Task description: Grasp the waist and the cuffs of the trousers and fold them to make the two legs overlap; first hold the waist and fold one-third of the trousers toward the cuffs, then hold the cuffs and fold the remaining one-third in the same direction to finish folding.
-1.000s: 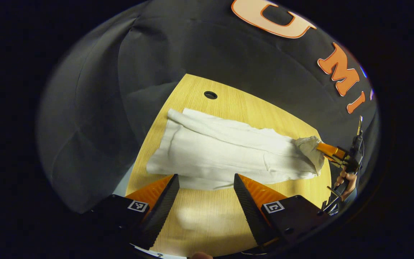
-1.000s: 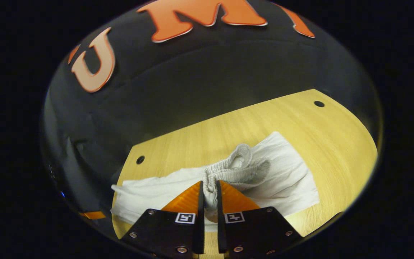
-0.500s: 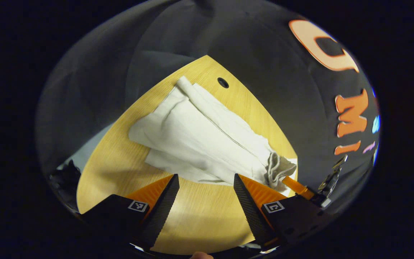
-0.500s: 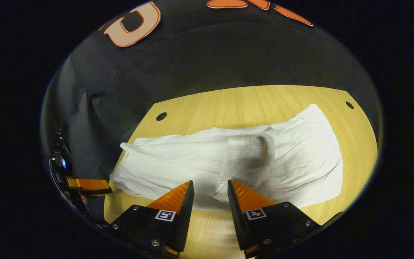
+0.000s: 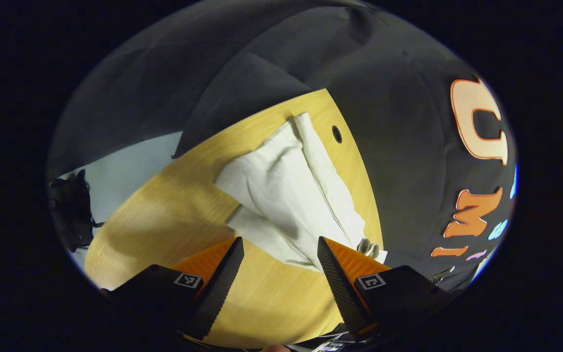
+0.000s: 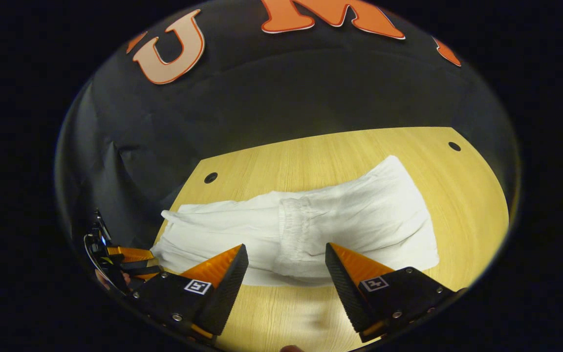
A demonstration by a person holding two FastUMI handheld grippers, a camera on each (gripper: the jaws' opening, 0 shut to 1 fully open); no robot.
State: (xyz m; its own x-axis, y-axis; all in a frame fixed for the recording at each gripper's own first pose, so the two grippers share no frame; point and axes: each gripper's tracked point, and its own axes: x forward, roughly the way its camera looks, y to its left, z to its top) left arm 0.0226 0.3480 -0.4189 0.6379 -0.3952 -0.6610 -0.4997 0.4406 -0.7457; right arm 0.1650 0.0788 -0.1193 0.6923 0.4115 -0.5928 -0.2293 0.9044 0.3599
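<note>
Light wooden table (image 6: 311,156) seen in both views, grain lines running along top. Small dark round holes set in tabletop: two in right gripper view, one near far left corner (image 6: 210,177), one near far right corner (image 6: 454,146); one in left gripper view near far edge (image 5: 336,134). Pale floor (image 5: 130,161) glimpsed beyond table's left side in left gripper view. Dark tangled object (image 5: 69,205) seen on floor, too blurred to identify.
</note>
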